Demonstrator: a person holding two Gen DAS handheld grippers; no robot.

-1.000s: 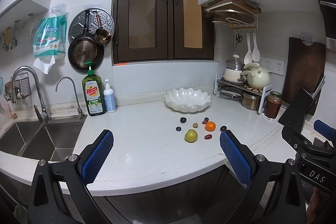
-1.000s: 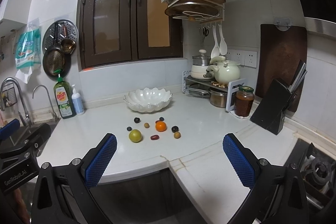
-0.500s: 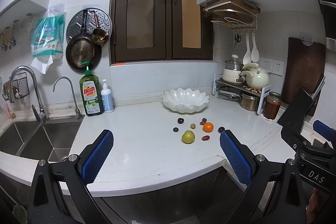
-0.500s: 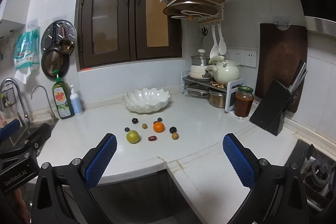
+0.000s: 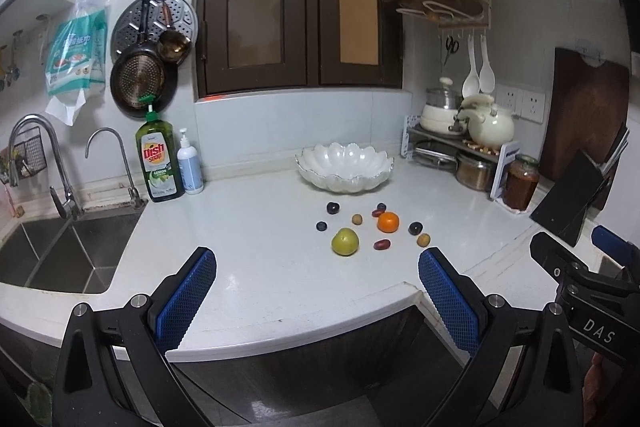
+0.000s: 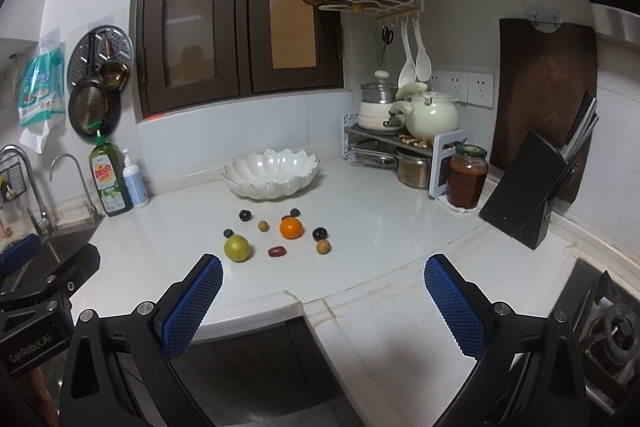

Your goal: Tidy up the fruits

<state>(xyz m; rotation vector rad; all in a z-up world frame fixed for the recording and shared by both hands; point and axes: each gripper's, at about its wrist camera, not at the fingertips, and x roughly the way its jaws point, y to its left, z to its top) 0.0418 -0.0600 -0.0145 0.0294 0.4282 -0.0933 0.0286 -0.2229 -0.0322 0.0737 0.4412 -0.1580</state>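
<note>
Meanwhile both tools hung wide apart and empty, the left gripper (image 5: 316, 297) and right gripper (image 6: 322, 301) having eased slightly nearer the counter edge (image 5: 280, 339) over the last second. Nothing was picked yet: the green fruit (image 5: 344, 242), orange (image 5: 388, 222) and what looked like small plums lay loose before the empty white bowl (image 5: 345, 167).

White scalloped bowl (image 5: 345, 167); orange mandarin (image 5: 388, 222); yellow-green fruit (image 5: 344, 242); blue cross-hatched pads (image 6: 194, 305) on black tongs.

white counter (image 5: 256, 251), scattered fruits (image 5: 344, 242), bowl (image 5: 344, 171)
</note>
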